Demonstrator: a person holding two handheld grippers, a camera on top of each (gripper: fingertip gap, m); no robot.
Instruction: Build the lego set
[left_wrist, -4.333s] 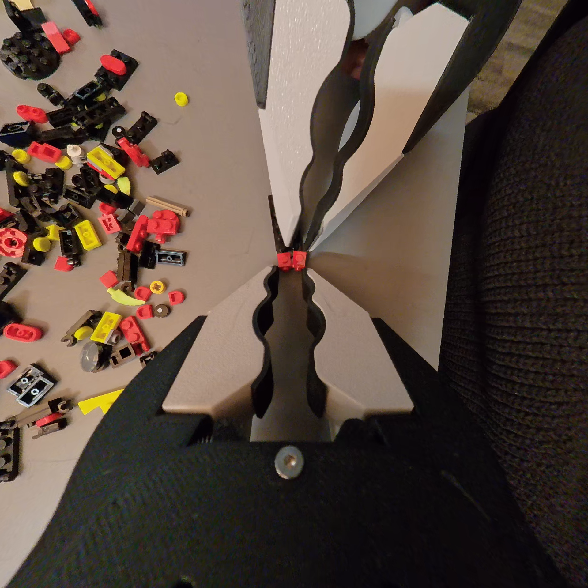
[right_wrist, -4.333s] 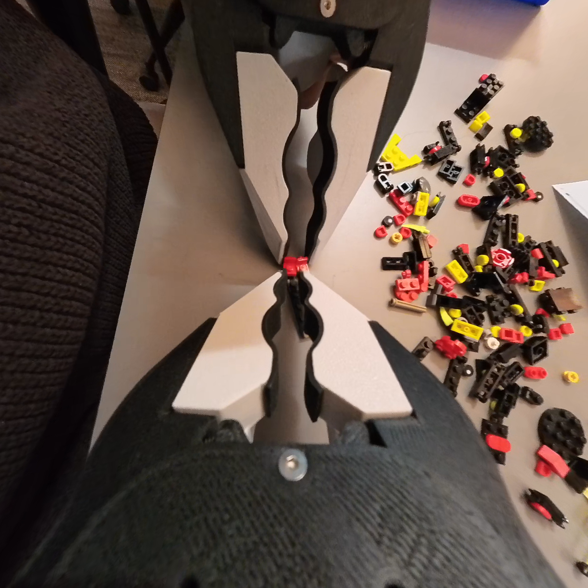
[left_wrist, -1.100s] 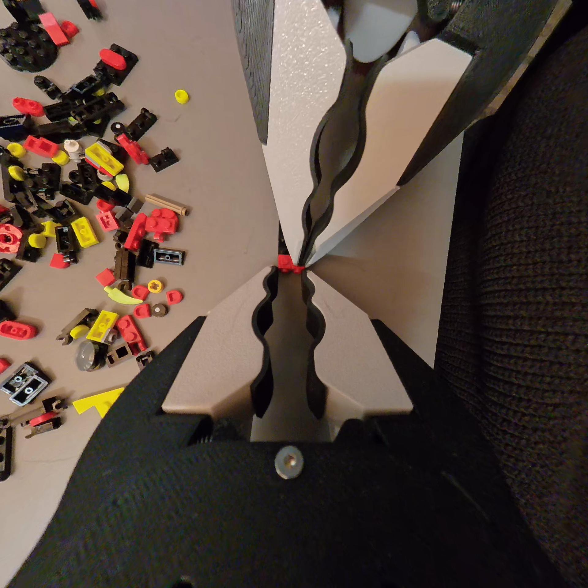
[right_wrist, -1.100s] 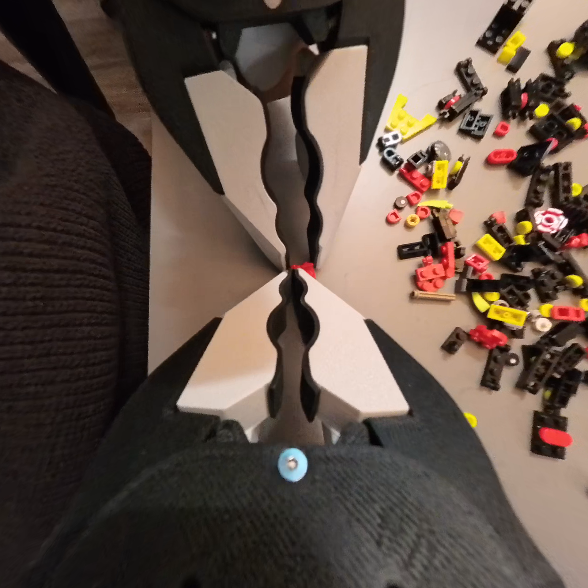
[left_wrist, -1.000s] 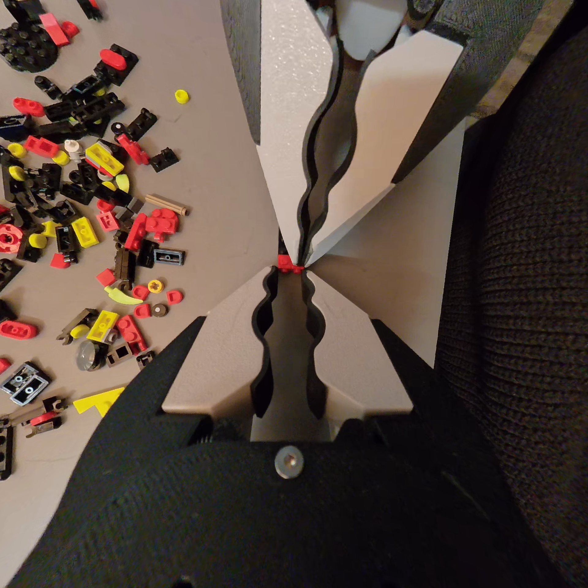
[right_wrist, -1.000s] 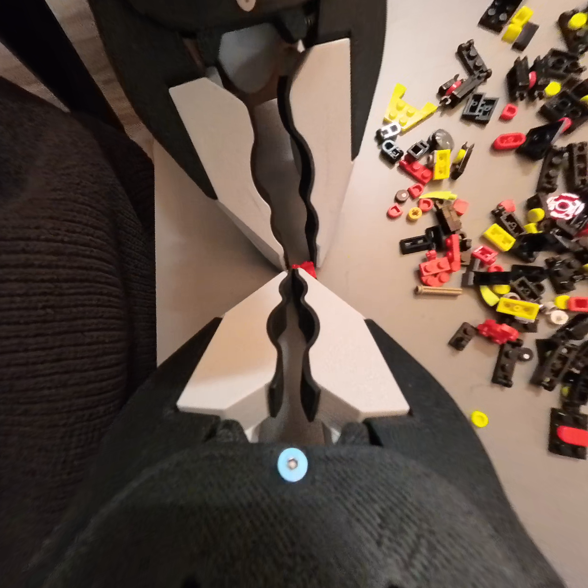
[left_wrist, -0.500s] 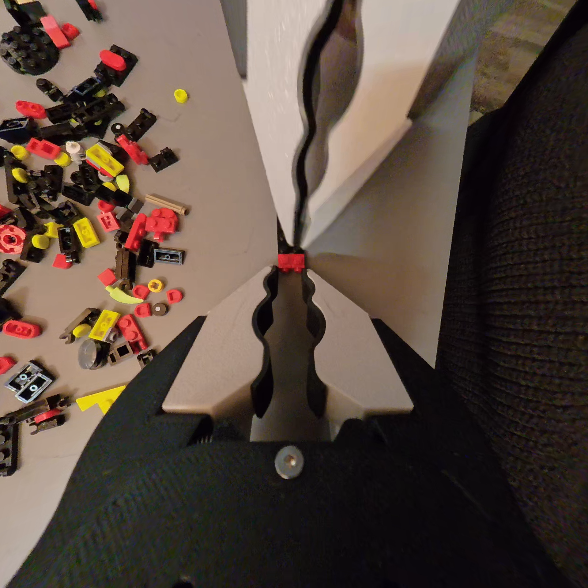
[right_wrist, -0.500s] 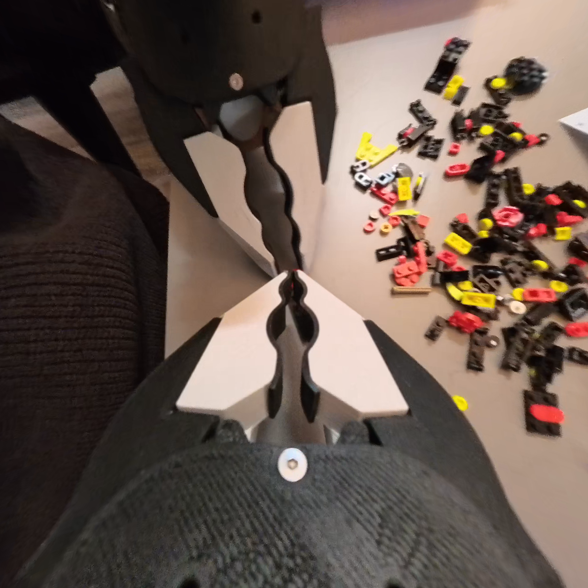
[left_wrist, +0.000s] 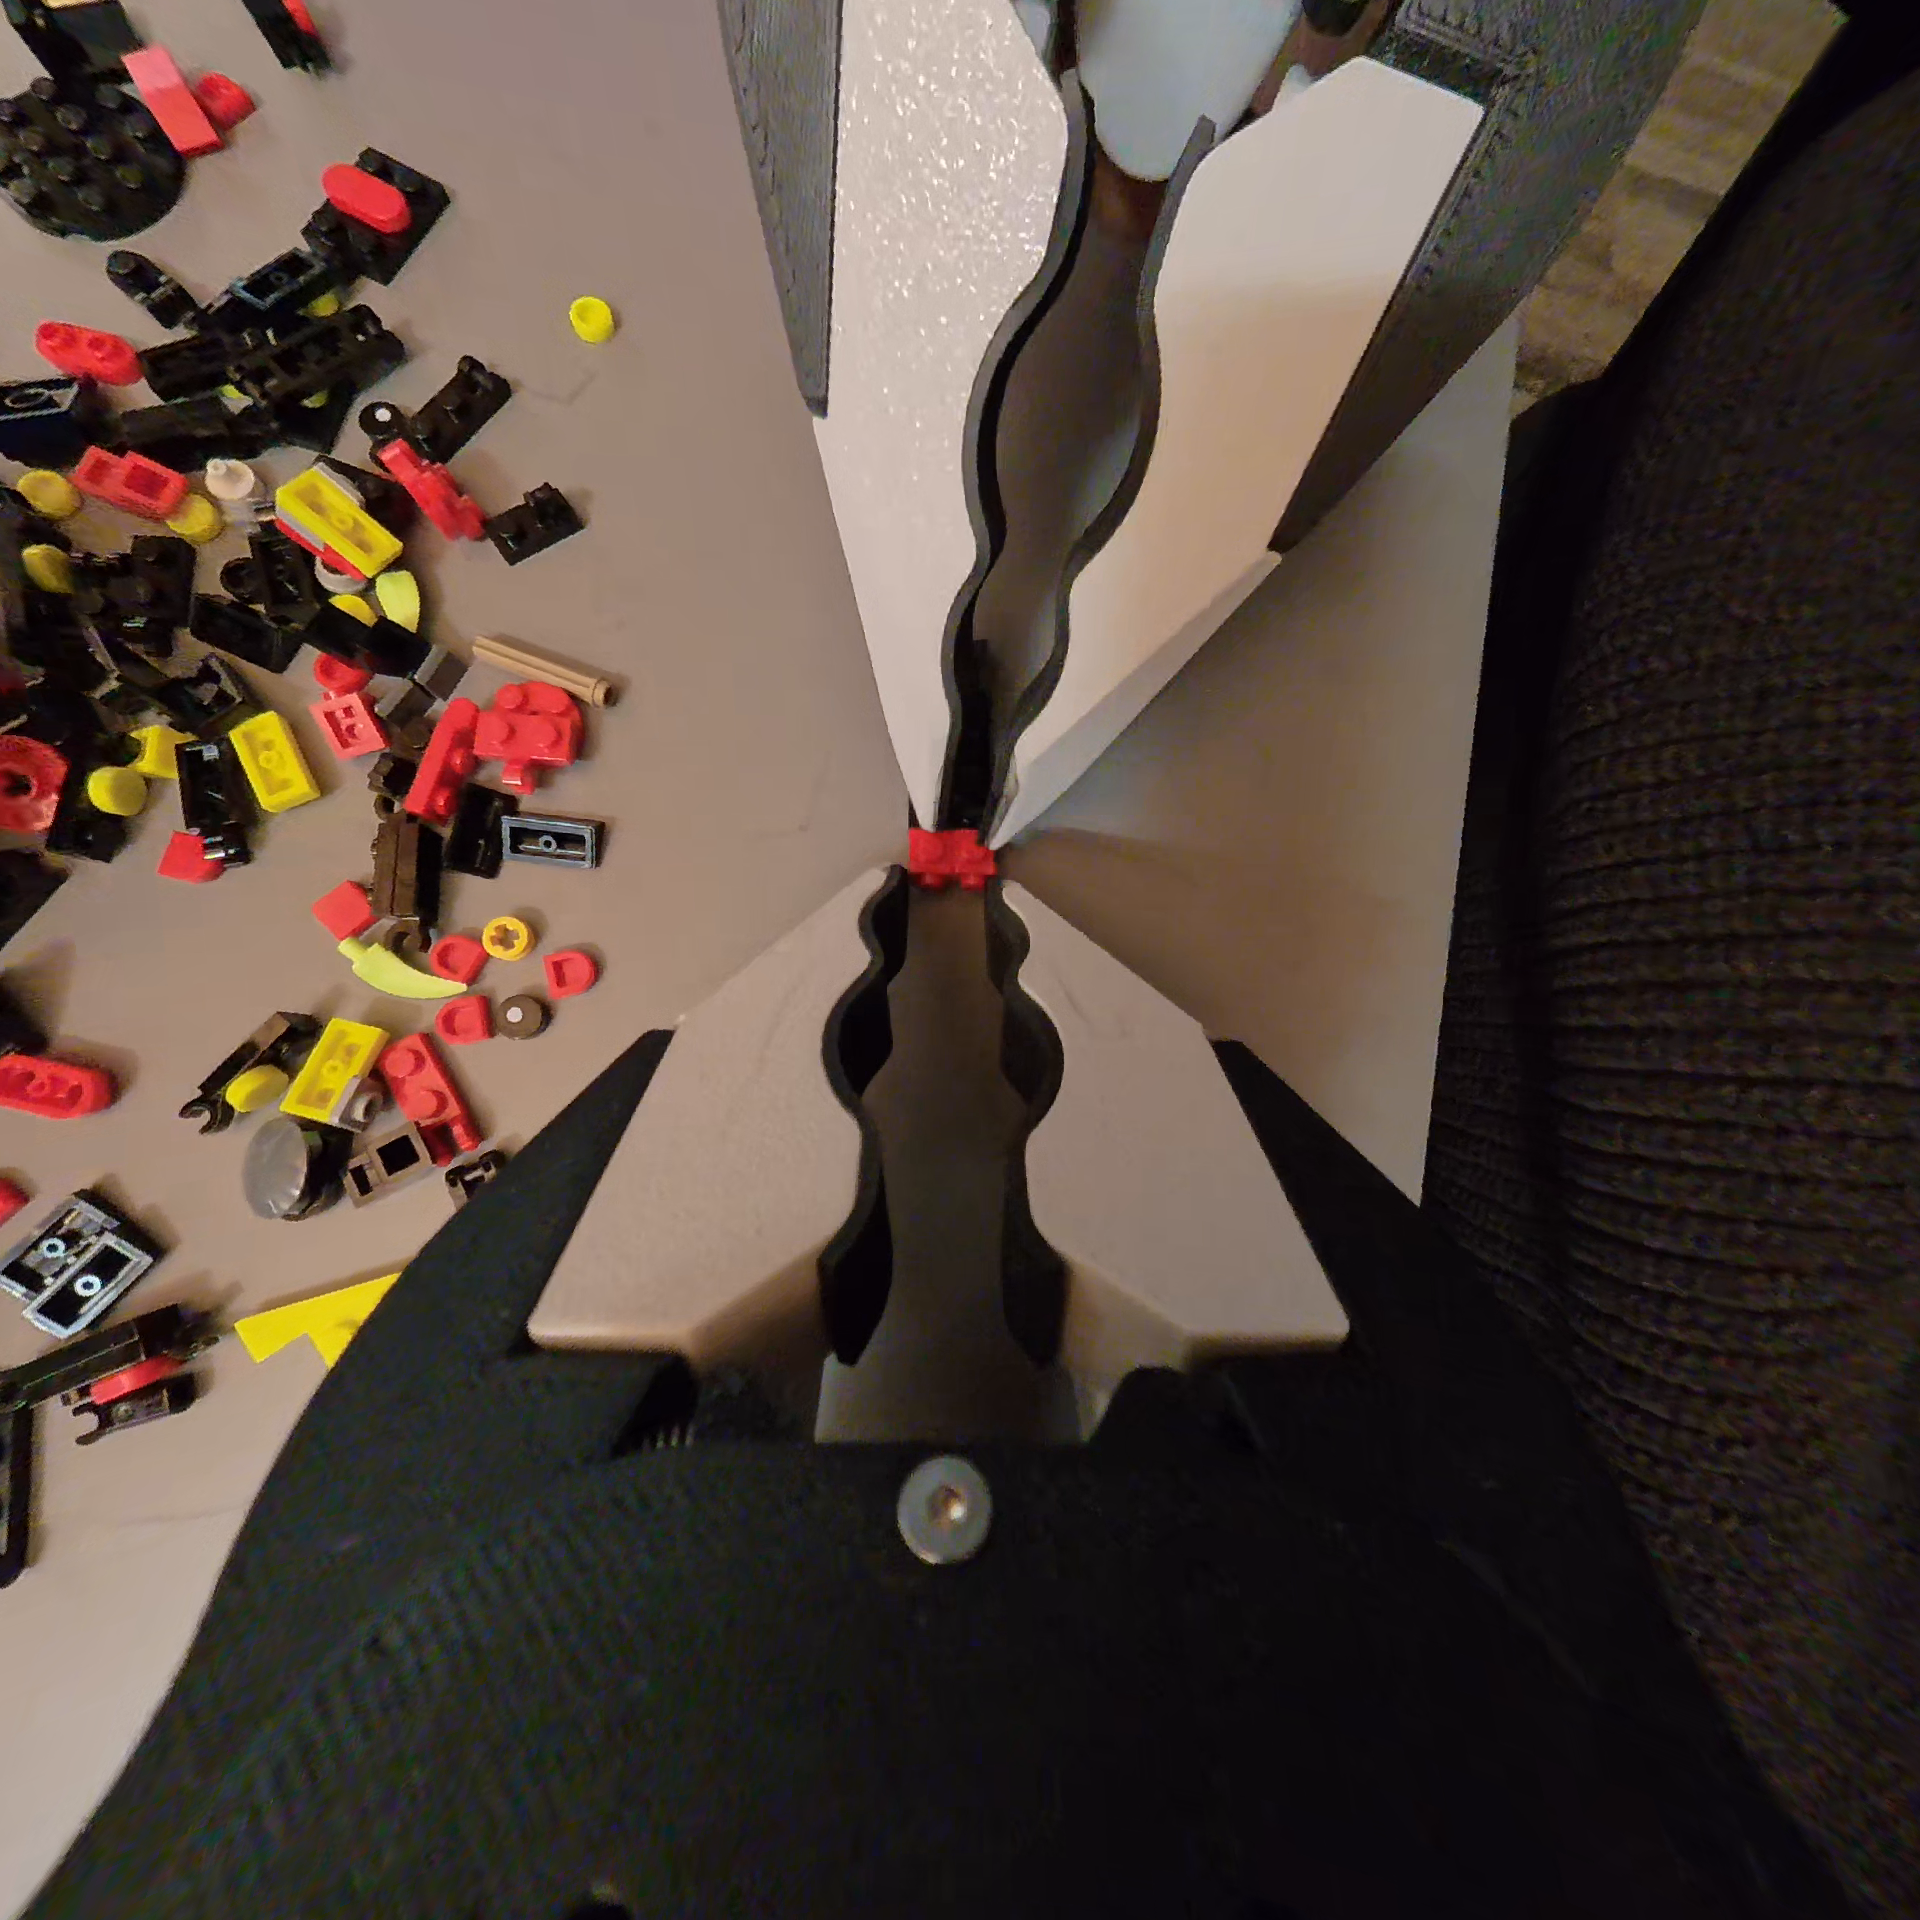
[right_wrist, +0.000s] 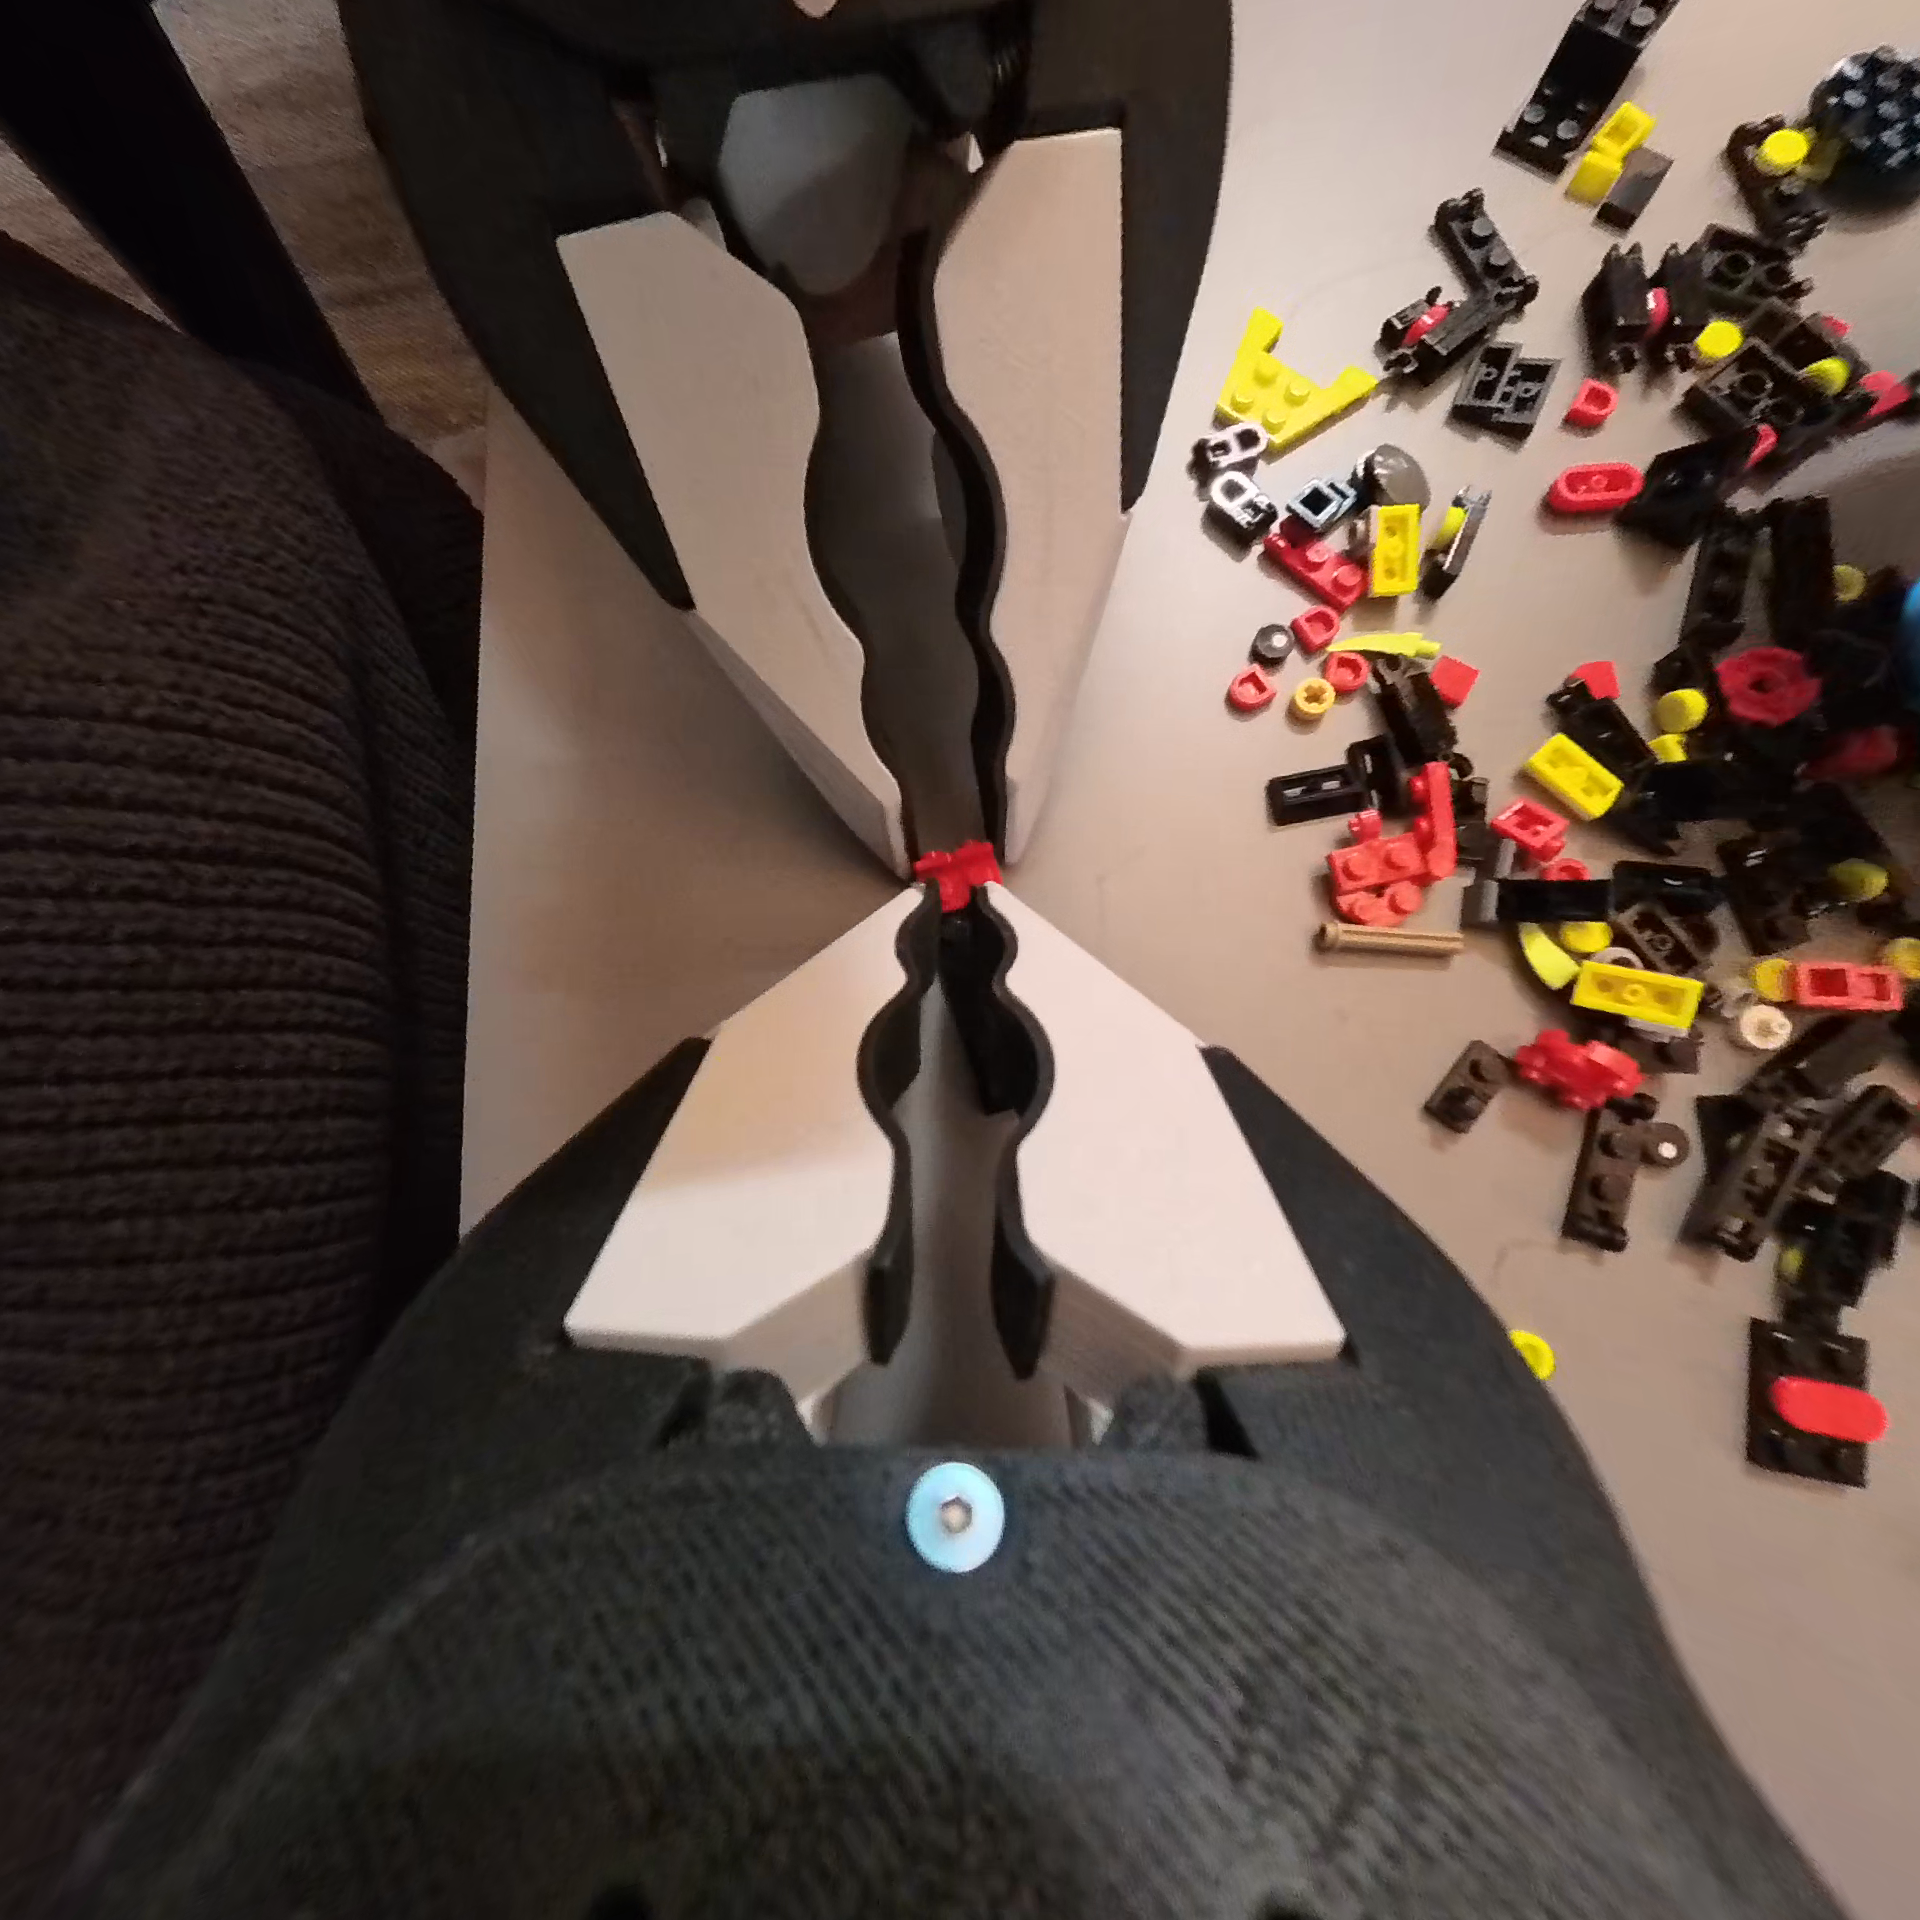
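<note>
Both grippers have steadied, the left gripper (left_wrist: 948, 883) pinching the red plate (left_wrist: 948, 860) against the black piece (right_wrist: 977, 1013) nipped by the right gripper (right_wrist: 954, 902) near the table's (left_wrist: 665, 623) edge, while most loose bricks (right_wrist: 1621, 790) lie unbuilt.

No writing, number or sign can be read on any piece or surface here.

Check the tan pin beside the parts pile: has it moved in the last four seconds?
No. The tan pin still lies just beside the red plate cluster, at the same angle as before.
</note>
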